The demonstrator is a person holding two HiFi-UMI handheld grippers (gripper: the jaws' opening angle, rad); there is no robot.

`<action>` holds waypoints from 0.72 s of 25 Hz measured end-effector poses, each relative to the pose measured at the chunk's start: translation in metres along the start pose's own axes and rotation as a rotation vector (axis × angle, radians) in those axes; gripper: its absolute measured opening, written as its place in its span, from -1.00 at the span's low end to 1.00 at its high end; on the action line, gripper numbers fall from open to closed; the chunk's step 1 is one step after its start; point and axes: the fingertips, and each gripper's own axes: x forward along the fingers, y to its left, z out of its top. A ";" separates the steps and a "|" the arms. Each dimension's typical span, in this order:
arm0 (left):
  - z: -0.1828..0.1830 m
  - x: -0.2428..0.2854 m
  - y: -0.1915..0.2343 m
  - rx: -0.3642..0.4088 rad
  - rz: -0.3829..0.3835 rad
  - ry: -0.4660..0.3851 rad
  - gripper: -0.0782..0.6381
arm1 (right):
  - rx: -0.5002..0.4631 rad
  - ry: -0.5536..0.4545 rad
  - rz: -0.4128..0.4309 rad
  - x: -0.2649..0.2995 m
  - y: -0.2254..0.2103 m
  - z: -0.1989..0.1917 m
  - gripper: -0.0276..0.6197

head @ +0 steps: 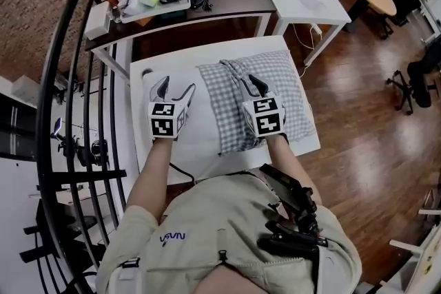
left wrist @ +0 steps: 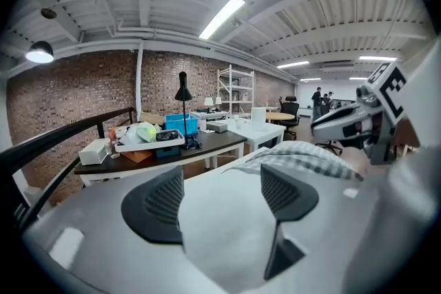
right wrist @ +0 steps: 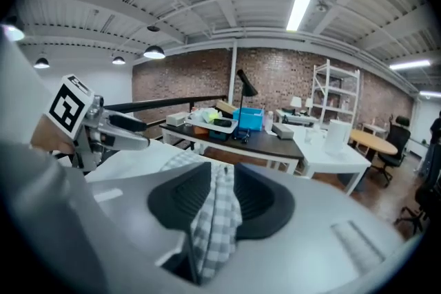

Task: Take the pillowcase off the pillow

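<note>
Beige-vested person (head: 227,237) fills the lower frame, facing a white rectangular bench (head: 207,148). On the bench's right half, at centre frame, lies the grey-and-white checked fabric pillowcase (head: 279,82), with the pillow hidden inside it. It looks light, limp and easy to bunch, so I judge a loose edge fold the best hold. On 1 such fold the right tool (right wrist: 222,193) is clenched. Over bare bench, the left tool (left wrist: 222,193) stands released, nothing between its 2 jaws.

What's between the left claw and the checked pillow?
Only bare white tabletop, as the head view shows; the left claw hangs open beside the checked pillow.
</note>
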 end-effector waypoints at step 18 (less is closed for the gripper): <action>-0.051 -0.026 -0.081 0.075 -0.104 0.044 -0.71 | -0.103 0.235 0.057 0.085 -0.004 -0.012 -0.25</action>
